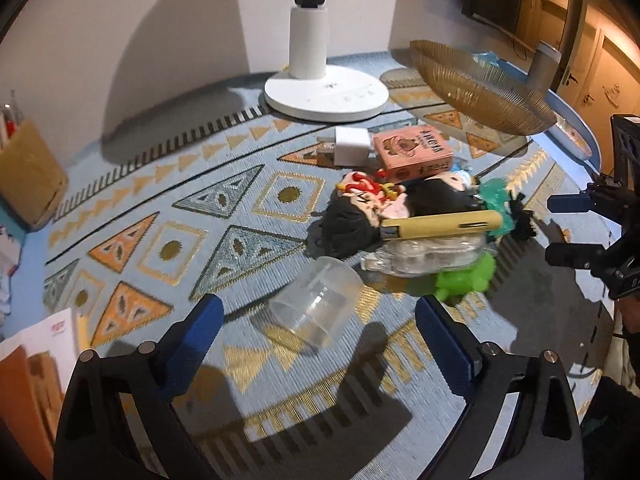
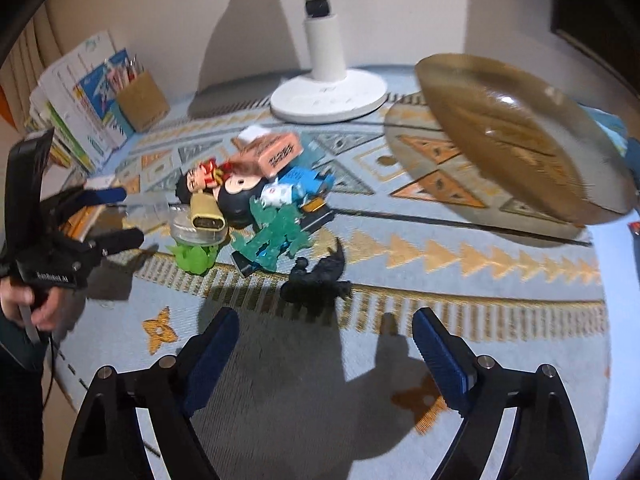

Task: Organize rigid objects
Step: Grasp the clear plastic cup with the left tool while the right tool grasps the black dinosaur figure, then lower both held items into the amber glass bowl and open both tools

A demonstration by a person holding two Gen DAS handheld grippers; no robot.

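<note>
Patterned blue cloth (image 1: 256,184) over the counter, white lamp base (image 1: 326,94) far beyond both grippers. Left gripper (image 1: 318,316): jaws spread wide, nothing gripped; clear plastic cup (image 1: 316,304) on its side between and just ahead of them, untouched. Right gripper (image 2: 324,338): jaws wide, empty; black toy figure (image 2: 318,276) just ahead. Toy heap (image 2: 248,204) farther ahead, left; amber dish (image 2: 520,136) ahead, right.

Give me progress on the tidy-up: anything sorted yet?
Done: nothing visibly; the amber dish looks empty. In hand: nothing. The left gripper is open, with the clear cup lying on its side between its fingers, ungripped; the right gripper is open near the black figure. Left: the whole toy pile, including the pink box.
</note>
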